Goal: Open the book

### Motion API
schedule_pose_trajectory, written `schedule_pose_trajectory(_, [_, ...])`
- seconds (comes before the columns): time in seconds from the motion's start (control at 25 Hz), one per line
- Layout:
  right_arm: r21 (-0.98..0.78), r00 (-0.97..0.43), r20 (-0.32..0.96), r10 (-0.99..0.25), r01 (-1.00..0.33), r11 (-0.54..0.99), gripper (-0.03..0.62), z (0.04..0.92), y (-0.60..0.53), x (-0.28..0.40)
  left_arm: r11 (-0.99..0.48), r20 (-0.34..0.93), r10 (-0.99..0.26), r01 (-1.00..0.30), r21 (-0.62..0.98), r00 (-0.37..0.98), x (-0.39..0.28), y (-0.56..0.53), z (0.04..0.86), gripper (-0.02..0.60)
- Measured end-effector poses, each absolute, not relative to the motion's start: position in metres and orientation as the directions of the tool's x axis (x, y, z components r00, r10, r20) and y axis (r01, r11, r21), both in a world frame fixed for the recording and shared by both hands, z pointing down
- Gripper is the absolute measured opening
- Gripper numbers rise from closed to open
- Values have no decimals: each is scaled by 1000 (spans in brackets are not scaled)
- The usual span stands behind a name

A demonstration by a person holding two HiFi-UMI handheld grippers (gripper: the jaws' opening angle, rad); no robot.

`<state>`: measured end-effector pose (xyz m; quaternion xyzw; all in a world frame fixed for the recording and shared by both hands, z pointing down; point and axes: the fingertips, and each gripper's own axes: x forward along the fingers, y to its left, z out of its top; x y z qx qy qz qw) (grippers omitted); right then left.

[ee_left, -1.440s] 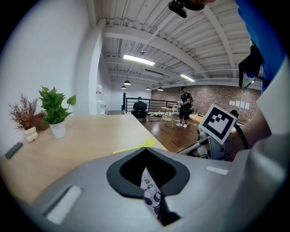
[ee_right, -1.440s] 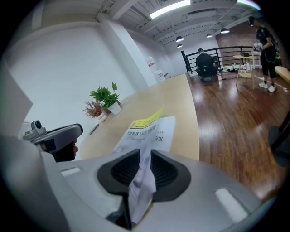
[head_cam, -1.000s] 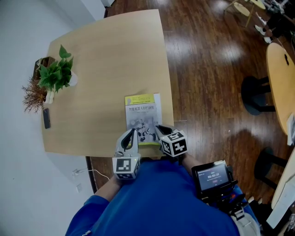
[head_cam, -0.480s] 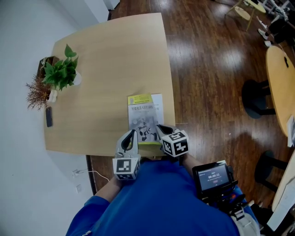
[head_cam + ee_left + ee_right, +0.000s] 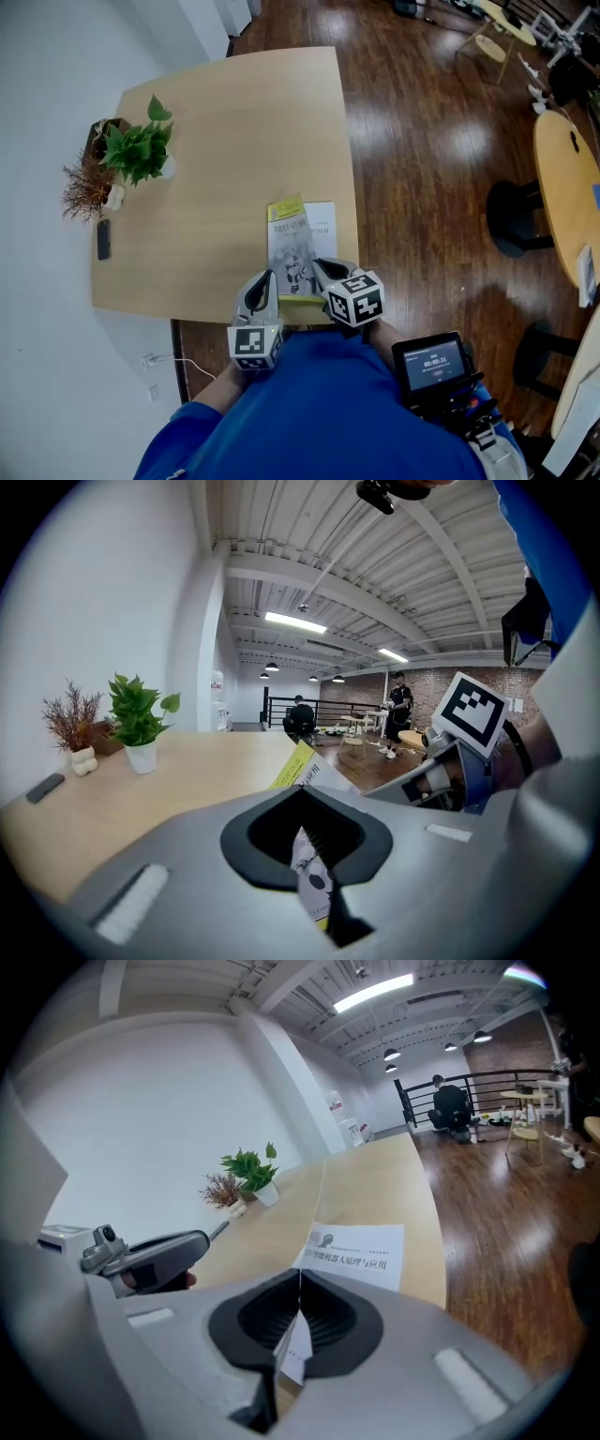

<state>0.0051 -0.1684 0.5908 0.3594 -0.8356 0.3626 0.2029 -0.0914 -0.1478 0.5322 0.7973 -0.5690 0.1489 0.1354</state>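
Over at the left side of the counter [image 5: 216,141] stand a potted plant [image 5: 141,150] and a dried sprig [image 5: 86,187], well apart from the work. Nearer, at the person's edge, the left gripper [image 5: 265,279] has its jaws pressed together on the near edge of the cover [image 5: 298,769], which stands tilted up off the pages. The book [image 5: 292,246] lies close to the counter's right edge, with a white title page [image 5: 323,220] showing flat beside the raised cover. The right gripper [image 5: 326,269] pinches a thin white leaf at the book's near edge. It looks like a light, thin paperback. The cover seems bendy and probably glossy, so a shallow pinch may slip, and the leaves would crease or tear easily. I would grip well in on the cover's free side, away from the spine, and swing it over gently.
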Motion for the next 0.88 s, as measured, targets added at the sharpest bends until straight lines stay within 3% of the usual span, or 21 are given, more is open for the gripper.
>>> schedule_pose_trajectory(0.88, [-460,-670,538,-512,-742,487,8,536,-168,-77,-365,339,-868,-929,62,364,-168,-147,522,8])
